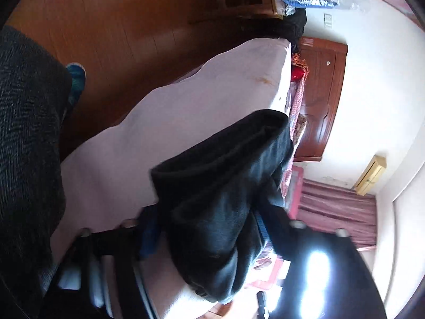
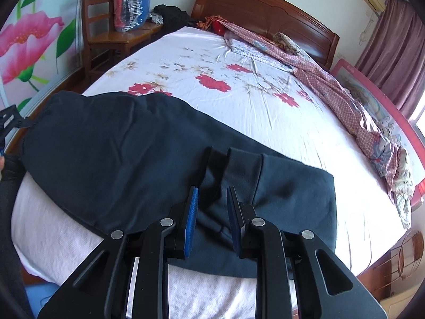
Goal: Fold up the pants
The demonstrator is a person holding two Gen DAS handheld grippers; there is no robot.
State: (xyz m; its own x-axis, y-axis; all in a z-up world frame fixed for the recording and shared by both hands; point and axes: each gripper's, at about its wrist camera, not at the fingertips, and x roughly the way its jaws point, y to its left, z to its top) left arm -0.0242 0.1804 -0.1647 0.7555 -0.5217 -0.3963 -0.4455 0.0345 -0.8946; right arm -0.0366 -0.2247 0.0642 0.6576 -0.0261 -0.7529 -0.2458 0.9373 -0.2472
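From our right wrist we see the right gripper (image 2: pixel 211 202) with fingers apart over the dark pants (image 2: pixel 127 159) lying across the bed's (image 2: pixel 265 111) near edge. Only our left wrist shows the left gripper (image 1: pixel 212 228) clamped on a lifted fold.

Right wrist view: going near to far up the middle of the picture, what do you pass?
Right gripper, jaws apart → dark pants spread on the bed → white floral bedsheet → wooden headboard.
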